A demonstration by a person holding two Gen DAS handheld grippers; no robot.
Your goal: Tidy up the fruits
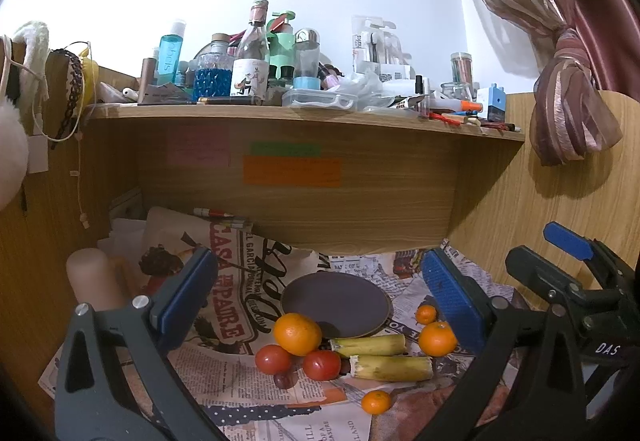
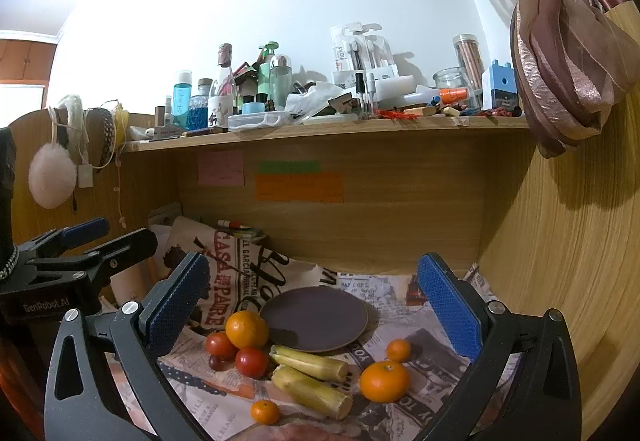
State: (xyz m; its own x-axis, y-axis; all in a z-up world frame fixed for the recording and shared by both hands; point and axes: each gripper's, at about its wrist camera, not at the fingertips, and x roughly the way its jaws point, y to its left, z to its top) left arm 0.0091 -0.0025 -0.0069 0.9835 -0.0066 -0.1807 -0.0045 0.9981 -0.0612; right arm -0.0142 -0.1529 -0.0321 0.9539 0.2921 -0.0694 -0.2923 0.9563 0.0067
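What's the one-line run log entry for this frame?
left gripper: open, empty | right gripper: open, empty | plate: empty | fruits: on newspaper, none plated

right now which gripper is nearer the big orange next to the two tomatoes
Left, I'd judge. The big orange lies roughly centred ahead of the open left gripper. For the open right gripper it sits toward the left finger, off to that side.
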